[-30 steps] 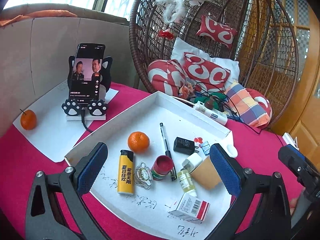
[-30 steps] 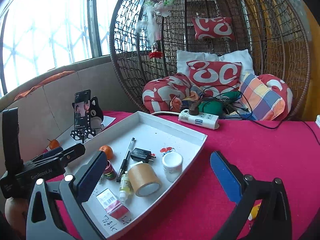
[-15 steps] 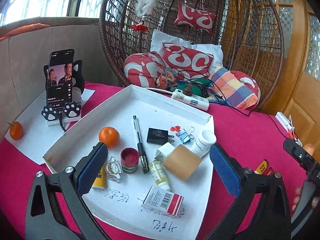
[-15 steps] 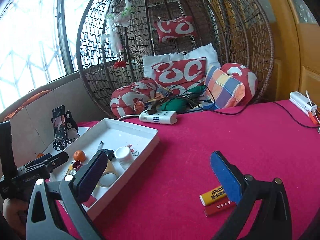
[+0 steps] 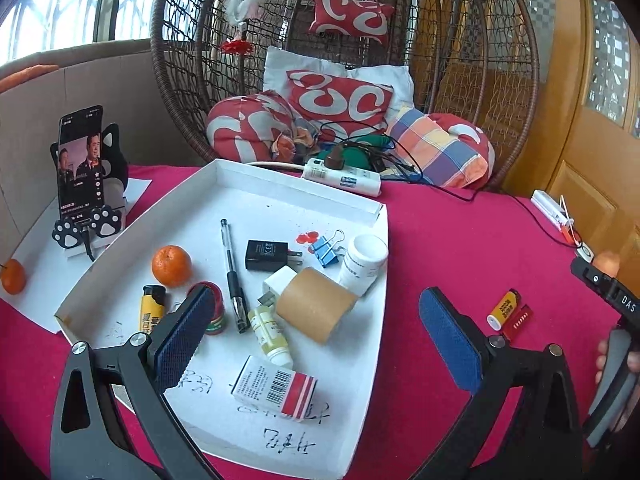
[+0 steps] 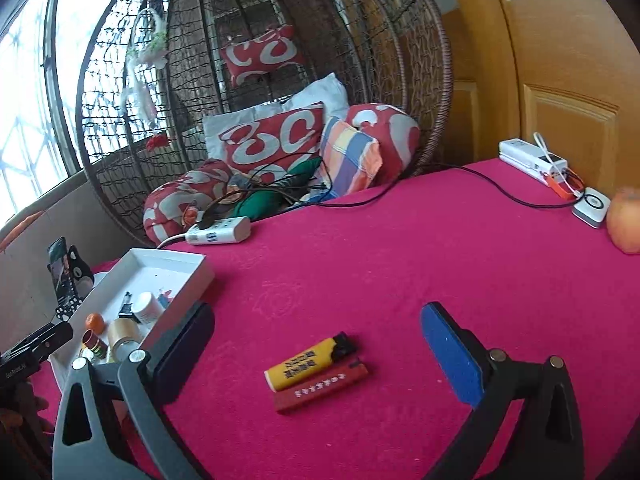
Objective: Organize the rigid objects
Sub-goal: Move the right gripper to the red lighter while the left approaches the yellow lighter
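Observation:
A white tray point(image 5: 372, 352) on the red tablecloth holds a tangerine point(image 5: 171, 265), a pen point(image 5: 232, 276), a black charger point(image 5: 267, 255), a tape roll point(image 5: 316, 309), a white bottle point(image 5: 362, 264), a small box point(image 5: 276, 387) and a yellow lighter point(image 5: 152, 309). My left gripper point(image 5: 316, 340) is open and empty above the tray's near right part. My right gripper point(image 6: 320, 352) is open and empty, just above a yellow lighter point(image 6: 310, 362) and a red lighter point(image 6: 320, 387) lying side by side on the cloth. These two also show in the left wrist view point(image 5: 505, 307).
The tray also shows in the right wrist view point(image 6: 188, 276) at the left. A phone on a cat stand point(image 5: 82, 172) and a second tangerine point(image 5: 13, 276) sit left of it. A power strip point(image 5: 342, 178), cables, a wicker chair point(image 5: 360, 60) and an apple point(image 6: 626, 220) ring the table.
Both grippers have swung right. The left view now centres on the tray's right part. The right view has left the tray and come over the two lighters on the cloth.

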Demonstrator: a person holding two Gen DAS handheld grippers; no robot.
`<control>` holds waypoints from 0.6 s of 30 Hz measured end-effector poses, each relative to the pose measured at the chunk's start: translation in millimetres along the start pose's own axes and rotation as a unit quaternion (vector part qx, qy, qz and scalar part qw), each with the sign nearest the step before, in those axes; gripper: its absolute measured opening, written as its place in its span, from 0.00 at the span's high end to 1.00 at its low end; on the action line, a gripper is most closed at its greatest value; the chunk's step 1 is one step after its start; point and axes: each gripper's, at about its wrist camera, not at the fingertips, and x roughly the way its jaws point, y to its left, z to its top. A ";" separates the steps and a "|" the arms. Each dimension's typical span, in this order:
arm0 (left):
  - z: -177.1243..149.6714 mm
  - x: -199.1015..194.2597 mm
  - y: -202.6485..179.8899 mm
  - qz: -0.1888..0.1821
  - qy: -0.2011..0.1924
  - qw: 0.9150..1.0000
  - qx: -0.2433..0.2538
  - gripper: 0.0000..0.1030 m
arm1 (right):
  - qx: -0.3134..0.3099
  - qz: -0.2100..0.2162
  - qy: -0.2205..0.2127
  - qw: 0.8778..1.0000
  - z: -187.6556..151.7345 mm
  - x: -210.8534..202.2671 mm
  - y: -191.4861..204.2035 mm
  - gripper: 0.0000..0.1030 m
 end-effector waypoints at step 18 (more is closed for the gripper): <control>-24.3 25.2 -64.6 -0.042 0.061 0.993 0.089 0.00 | -0.014 -0.029 0.092 0.995 -29.7 38.7 -19.1 0.00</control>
